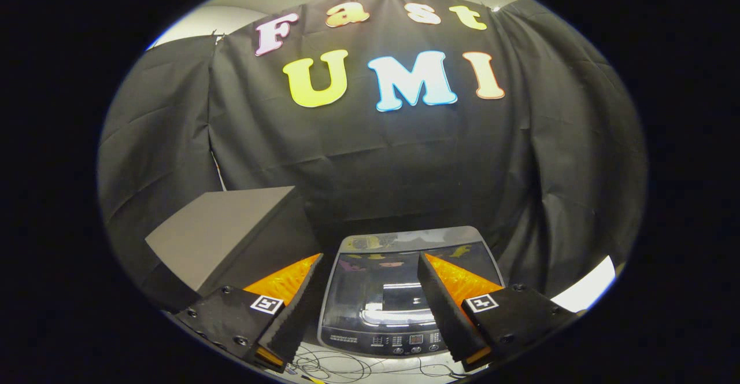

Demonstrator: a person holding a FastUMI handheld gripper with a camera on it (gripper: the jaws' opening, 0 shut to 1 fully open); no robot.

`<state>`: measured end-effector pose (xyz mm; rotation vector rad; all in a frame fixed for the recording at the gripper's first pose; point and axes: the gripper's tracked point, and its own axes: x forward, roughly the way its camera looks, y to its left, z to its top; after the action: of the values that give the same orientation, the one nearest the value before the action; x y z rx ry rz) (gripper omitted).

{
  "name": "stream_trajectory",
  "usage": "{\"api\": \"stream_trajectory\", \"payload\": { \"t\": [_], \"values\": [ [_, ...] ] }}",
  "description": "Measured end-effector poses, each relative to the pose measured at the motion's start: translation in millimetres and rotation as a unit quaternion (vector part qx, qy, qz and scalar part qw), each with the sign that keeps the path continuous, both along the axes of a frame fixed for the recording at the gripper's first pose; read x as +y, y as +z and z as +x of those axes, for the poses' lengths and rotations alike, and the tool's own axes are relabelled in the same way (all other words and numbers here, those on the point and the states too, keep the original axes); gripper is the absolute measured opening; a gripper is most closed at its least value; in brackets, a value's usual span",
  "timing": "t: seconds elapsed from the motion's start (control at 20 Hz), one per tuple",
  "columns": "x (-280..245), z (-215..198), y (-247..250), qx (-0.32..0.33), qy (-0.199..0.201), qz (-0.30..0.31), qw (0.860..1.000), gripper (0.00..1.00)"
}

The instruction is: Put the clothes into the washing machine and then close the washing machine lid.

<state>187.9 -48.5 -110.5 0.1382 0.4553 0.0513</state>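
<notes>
A grey top-loading washing machine [404, 245] stands below and just beyond my fingers, against the black cloth wall. Its glossy dark lid [381, 300] lies flat and shut, with reflections on it. A control panel [399, 340] with buttons runs along its near edge. My gripper [370, 262] hovers above the machine, open wide, with nothing between its fingers. The left finger [295, 309] sits over the machine's left side and the right finger [445, 309] over the lid's right half. I see no clothes here.
A grey box-like block [225, 236] stands to the left of the machine, beyond the left finger. Thin cables [341, 366] lie on the pale floor in front of the machine. Black cloth [404, 158] closes the back and sides.
</notes>
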Motion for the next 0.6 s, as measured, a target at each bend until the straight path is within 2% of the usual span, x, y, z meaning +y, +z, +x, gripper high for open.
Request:
{"api": "stream_trajectory", "payload": {
  "t": [0.25,0.45,0.6],
  "values": [
    [19.5,-57.3,42.9,-0.059,-0.008,-0.009,0.998,0.98],
    [26.4,-102.1,75.0,-0.104,-0.038,0.023,0.994,0.98],
    [27.0,-133.6,74.6,-0.108,-0.057,0.019,0.992,0.98]
  ]
}}
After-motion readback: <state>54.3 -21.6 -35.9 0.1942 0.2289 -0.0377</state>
